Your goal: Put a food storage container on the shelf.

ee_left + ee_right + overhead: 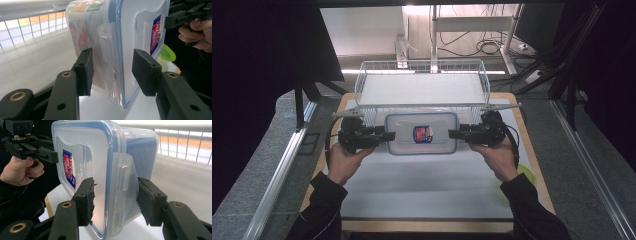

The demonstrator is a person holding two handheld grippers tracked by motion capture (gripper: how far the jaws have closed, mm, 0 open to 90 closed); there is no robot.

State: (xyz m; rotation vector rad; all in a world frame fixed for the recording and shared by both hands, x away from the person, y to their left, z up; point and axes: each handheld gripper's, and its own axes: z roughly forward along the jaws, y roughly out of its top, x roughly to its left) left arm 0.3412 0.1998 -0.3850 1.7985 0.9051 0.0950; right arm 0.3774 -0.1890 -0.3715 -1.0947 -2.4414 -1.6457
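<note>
High view: clear lidded container (421, 133) lying flat on the white table (427, 185), just in front of the wire basket (422, 87) and almost touching its front rim. Left gripper (388, 135) at the container's left short end, right gripper (452, 133) at its right short end, each held by a hand coming up from the bottom. Plenty of bare table on the near side; hardly any room on the far side, where the basket's wire wall stands. Wooden table edge visible left and right of the white surface. Green round thing (527, 173) peeking out near the right forearm. Red and blue label (423, 133) in the lid's middle, too small to read here.

Left gripper view: jaws of the left gripper (112, 72) set wide apart, straddling the container's (120, 37) end flap, pads (85, 71) just beside it with a gap showing on the lid side. Blue seal line around the lid edge. Orange and green contents faintly seen through the wall. Basket wires (32, 25) beyond. Green lid (168, 53) and the other hand farther off.

Right gripper view: jaws of the right gripper (115, 196) likewise open around the opposite flap, worn pads (88, 198) close to the plastic but not clearly pressing it. Label (69, 167) sideways, with embossed letters beside it, perhaps "Lo..."; rest unreadable. Basket wall (185, 145) at upper right.
</note>
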